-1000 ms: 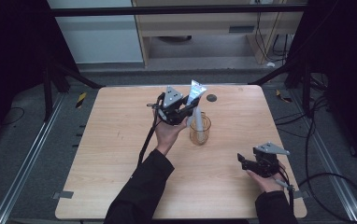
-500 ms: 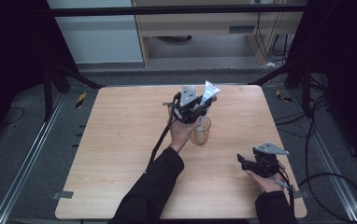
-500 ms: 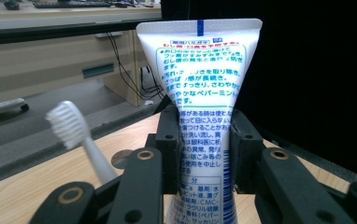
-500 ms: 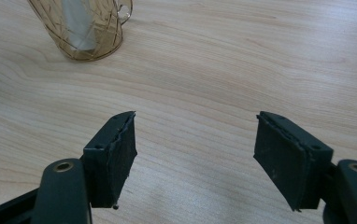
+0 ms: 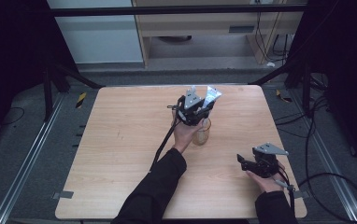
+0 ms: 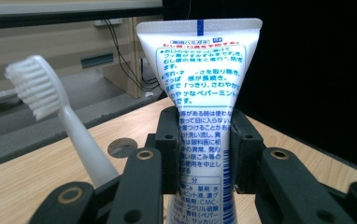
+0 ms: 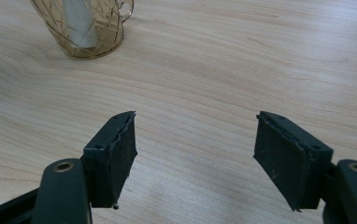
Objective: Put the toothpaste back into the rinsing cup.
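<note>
- Above the glass cup [image 5: 201, 133] near the counter's [image 5: 120, 140] far edge, the toothpaste tube [image 6: 203, 93] stands upright, long axis vertical, clamped in the left gripper [image 5: 194, 111].
- Beside it, a toothbrush [image 6: 50, 107] leans in the cup.
- Right gripper [image 7: 195, 154] rests open and empty, farther off, near the right front corner.

A white plastic toothpaste tube [image 6: 203, 116] with blue and red print is standing upright, crimped end up, clamped at mid-body between black jaw pads. It is hanging over an amber-tinted transparent glass cup [image 5: 201, 134] near the table centre. A white toothbrush [image 6: 57, 116] is leaning just beside it, bristles up.
</note>
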